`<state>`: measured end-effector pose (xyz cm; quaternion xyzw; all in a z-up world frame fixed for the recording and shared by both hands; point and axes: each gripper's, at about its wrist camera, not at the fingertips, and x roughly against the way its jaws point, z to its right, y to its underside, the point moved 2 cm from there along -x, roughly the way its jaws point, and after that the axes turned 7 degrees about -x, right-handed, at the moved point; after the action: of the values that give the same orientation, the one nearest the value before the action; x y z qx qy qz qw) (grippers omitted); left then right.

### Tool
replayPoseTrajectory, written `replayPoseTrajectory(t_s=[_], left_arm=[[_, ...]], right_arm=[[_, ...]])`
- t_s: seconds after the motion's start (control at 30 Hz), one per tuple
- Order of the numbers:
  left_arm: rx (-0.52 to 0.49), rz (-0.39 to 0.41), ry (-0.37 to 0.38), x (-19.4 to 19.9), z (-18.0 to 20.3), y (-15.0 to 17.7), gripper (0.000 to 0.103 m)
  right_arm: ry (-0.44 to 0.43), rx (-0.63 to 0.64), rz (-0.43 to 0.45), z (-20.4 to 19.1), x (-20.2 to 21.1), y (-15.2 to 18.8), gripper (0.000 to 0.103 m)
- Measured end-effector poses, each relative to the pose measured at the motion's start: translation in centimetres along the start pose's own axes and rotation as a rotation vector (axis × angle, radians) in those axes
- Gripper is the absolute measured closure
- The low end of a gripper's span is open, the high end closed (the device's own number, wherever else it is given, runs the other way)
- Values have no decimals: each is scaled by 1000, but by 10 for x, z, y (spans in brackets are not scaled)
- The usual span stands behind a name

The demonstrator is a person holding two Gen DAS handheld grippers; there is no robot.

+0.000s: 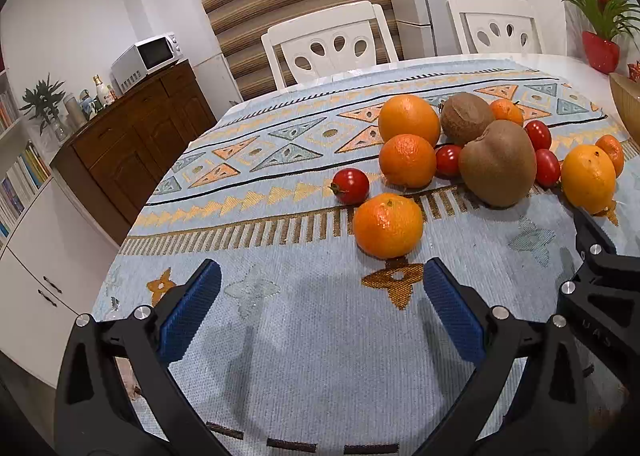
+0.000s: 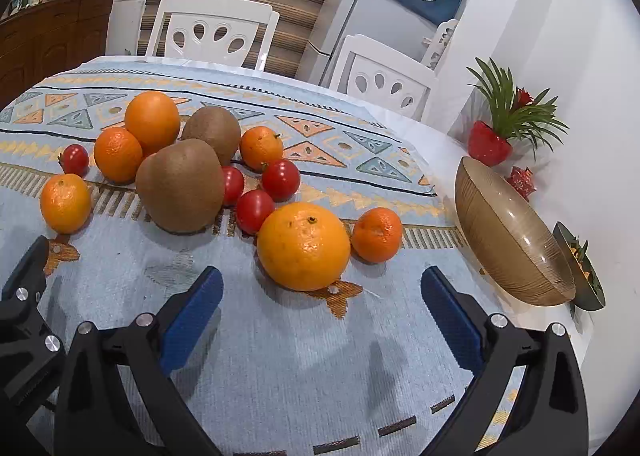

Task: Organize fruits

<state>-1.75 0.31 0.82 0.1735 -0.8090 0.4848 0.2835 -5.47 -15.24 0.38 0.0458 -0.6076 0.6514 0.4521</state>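
Nothing had been sorted when I looked: every fruit lay loose on the bench's pale blue woven cloth with orange triangles. My left tool stood with jaws wide apart and empty, just short of a small round orange mandarin. My right tool was likewise spread and holding nothing, with a large yellow-orange orange right in front of it. Behind sat two brown fuzzy kiwis, several glossy red cherry tomatoes and more citrus in one loose cluster. The ribbed amber glass bowl at my right looked empty inside. I judged the whole job was left to do.
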Motion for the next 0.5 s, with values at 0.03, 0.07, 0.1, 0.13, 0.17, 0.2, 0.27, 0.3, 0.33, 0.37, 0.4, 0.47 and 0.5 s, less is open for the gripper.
replayPoseTrajectory(t_s=[0.03, 0.07, 0.1, 0.13, 0.17, 0.2, 0.27, 0.3, 0.33, 0.37, 0.4, 0.47, 0.5], left_arm=[[0, -1, 0, 0, 0, 0, 3], [-1, -1, 0, 0, 0, 0, 3], [-2, -2, 1, 0, 0, 0, 3], [-3, -2, 0, 0, 0, 0, 3], [-4, -2, -1, -1, 0, 0, 3], [-3, -2, -1, -1, 0, 0, 3], [-4, -2, -1, -1, 0, 0, 3], [-4, -2, -1, -1, 0, 0, 3], [-3, -3, -1, -1, 1, 0, 3], [-3, -3, 0, -1, 0, 0, 3], [-2, -3, 0, -1, 1, 0, 3], [-2, -3, 2, -2, 0, 0, 3], [-2, -4, 3, -2, 0, 1, 3]], right_arm=[[0, 1, 0, 0, 0, 0, 5], [0, 2, -1, 0, -1, 0, 5], [-1, 3, -2, -1, -1, 0, 5], [0, 4, -3, -1, -1, 0, 5], [-1, 5, -4, -1, -1, 0, 5], [0, 6, -4, -1, -1, 0, 5], [-1, 7, -5, -2, -2, 0, 5], [-1, 6, -5, -2, -2, 0, 5], [0, 7, -6, -2, -2, 0, 5], [0, 7, -6, -2, -2, 0, 5], [0, 8, -8, -2, -2, 0, 5], [-1, 9, -9, -3, -2, 0, 5], [-2, 9, -10, -3, -2, 0, 5]])
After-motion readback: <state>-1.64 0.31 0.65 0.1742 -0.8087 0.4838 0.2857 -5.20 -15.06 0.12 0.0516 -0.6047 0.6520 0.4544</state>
